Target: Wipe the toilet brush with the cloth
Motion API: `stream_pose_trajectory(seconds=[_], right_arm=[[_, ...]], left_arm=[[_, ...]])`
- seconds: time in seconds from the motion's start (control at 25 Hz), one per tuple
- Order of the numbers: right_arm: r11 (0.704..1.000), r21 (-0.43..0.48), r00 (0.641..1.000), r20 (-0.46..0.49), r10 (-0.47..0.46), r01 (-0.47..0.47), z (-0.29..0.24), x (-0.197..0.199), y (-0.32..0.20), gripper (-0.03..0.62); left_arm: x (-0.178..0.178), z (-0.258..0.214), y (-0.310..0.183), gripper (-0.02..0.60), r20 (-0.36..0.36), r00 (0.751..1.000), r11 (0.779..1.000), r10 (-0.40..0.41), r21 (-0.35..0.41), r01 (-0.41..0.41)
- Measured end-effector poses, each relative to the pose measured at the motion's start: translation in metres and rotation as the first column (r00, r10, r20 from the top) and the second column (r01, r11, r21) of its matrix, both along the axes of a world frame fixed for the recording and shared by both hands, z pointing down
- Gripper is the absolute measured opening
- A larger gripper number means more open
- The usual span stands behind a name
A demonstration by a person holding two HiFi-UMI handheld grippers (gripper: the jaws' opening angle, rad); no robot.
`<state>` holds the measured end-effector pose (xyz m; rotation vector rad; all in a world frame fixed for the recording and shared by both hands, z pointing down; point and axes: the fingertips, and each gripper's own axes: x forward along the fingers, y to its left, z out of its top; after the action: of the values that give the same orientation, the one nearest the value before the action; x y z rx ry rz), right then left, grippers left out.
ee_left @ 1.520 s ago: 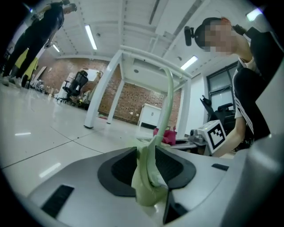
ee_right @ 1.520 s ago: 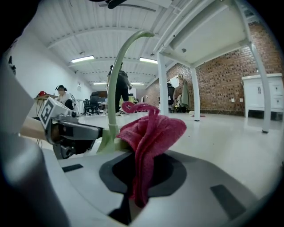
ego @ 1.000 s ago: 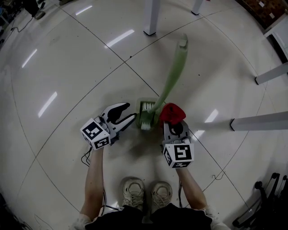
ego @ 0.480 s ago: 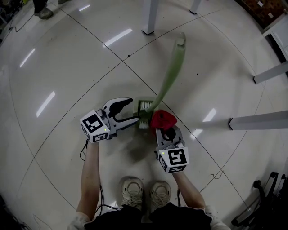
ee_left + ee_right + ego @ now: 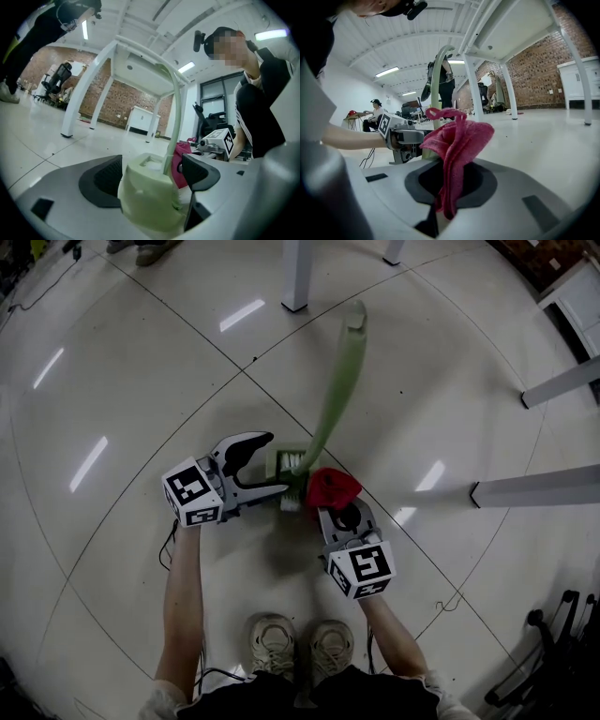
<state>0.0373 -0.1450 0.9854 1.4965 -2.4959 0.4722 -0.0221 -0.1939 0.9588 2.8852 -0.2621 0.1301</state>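
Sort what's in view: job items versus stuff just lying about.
Job: green toilet brush in its holder; red cloth, clamped in the right gripper; left gripper, jaws just opening around the holder.
Lying about: white table legs; white cabinet; office chair.

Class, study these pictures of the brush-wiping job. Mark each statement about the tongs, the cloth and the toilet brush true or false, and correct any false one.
1. The toilet brush stands in its holder on the floor. True.
2. The right tongs grip a pink cloth. True.
3. The left tongs are clamped shut on the brush's handle. False: they are open, having just been opening, with the holder between them.
4. The brush's handle is blue. False: it is pale green.
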Motion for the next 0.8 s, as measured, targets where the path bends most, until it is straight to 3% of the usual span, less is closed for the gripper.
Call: stream_pose_trajectory(seconds=[0.16,0.4,0.8], right_arm=[[1.0,0.009,1.0,-0.001,-0.014,0.014,0.001,0.004,-0.006,0.032],[0.996,0.044,0.996,-0.052,-0.071,0.074,0.002,0.007,-0.029,0.032],[0.961,0.127,0.956,-0.194,-0.221,0.248,-0.005,-0.012,-0.081,0.031]], left_arm=[[0.006,-0.003,0.003,0.376,-0.014,1.0,1.0,0.014,-0.002,-0.014],[-0.015,-0.003,0.028,0.374,-0.023,1.0,1.0,-0.008,-0.03,0.008],[-0.003,-0.002,0.106,0.374,0.017,0.996,0.995,0.091,-0.051,-0.09]])
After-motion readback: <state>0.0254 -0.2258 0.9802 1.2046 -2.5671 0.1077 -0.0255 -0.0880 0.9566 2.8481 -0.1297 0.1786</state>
